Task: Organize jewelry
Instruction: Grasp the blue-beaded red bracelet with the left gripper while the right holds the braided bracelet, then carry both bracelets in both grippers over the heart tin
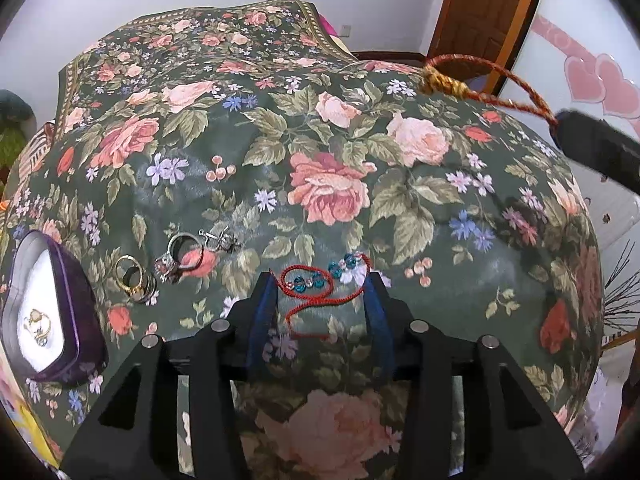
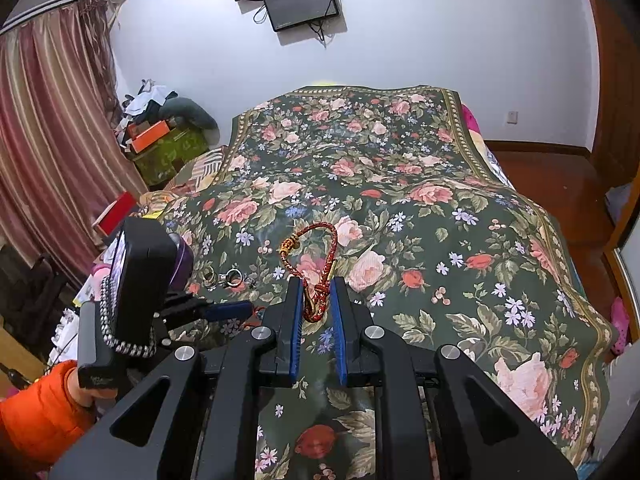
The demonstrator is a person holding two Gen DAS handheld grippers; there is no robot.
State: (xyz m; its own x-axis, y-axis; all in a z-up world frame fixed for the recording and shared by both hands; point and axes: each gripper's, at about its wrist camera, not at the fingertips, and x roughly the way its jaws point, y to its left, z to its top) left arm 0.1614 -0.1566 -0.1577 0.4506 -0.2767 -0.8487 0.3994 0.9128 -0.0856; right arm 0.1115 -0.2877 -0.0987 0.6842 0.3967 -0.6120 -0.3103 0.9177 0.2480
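Observation:
My left gripper is open low over the floral bedspread, its blue pads on either side of a red string bracelet with teal beads. Left of it lie a silver ring, gold rings and an earring. A purple jewelry box with white lining holds a gold ring. My right gripper is shut on a red and gold braided bracelet, held above the bed. That bracelet also shows in the left wrist view.
The left gripper body and an orange sleeve sit at the left of the right wrist view. A monitor hangs on the far wall. Clutter and a curtain stand left of the bed.

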